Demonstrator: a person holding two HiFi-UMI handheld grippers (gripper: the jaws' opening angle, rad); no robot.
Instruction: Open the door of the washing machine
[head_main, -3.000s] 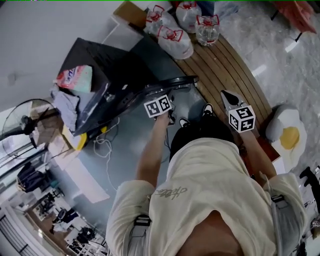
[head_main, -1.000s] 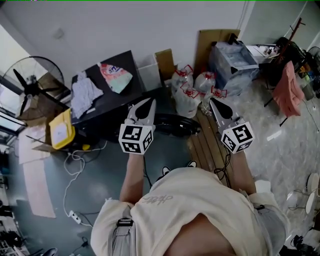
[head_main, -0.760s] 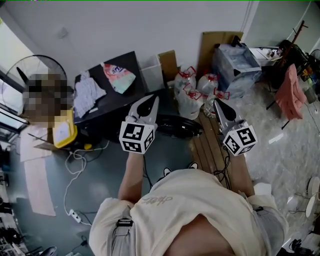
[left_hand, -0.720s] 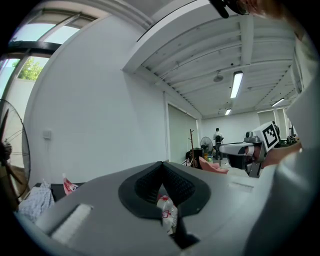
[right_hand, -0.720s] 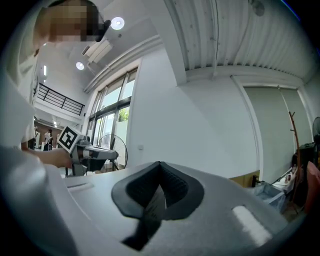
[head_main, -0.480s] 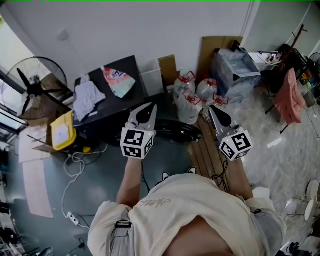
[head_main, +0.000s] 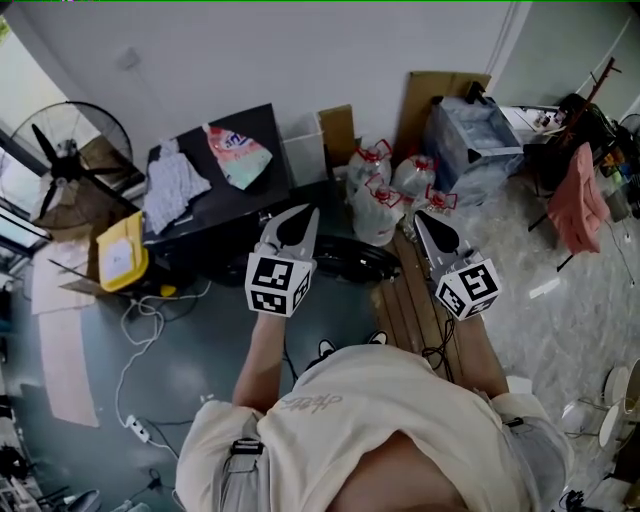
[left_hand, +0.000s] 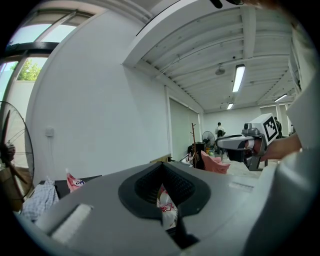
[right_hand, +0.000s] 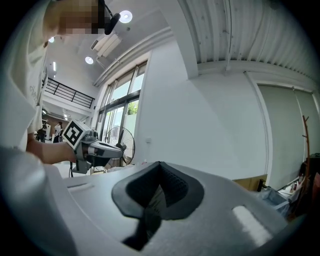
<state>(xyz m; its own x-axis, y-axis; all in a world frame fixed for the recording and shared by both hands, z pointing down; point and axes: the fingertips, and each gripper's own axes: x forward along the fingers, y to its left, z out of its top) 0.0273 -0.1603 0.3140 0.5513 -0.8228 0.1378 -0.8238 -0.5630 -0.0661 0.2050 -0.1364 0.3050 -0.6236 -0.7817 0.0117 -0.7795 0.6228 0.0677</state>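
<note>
Washing machine door (head_main: 350, 258): stiff, hinged, probably light, apparently swung open already, best taken by its rim; left gripper (head_main: 308, 212) and right gripper (head_main: 420, 218) both closed, empty.

- 2 grippers: left gripper (head_main: 306, 214), right gripper (head_main: 421, 217)
- 1 washing machine (head_main: 215, 205)
- 1 fan (head_main: 68, 158)
- approx. 4 water jugs (head_main: 378, 212) w/ red handles
- 1 yellow box (head_main: 122, 252)
- 2 cardboard pcs (head_main: 430, 92)
- 1 cloth (head_main: 170, 185) on machine top

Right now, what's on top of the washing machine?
A crumpled light cloth and a pink-and-green pouch lie on the washing machine, on its black top. The surface beneath them is covered.
</note>
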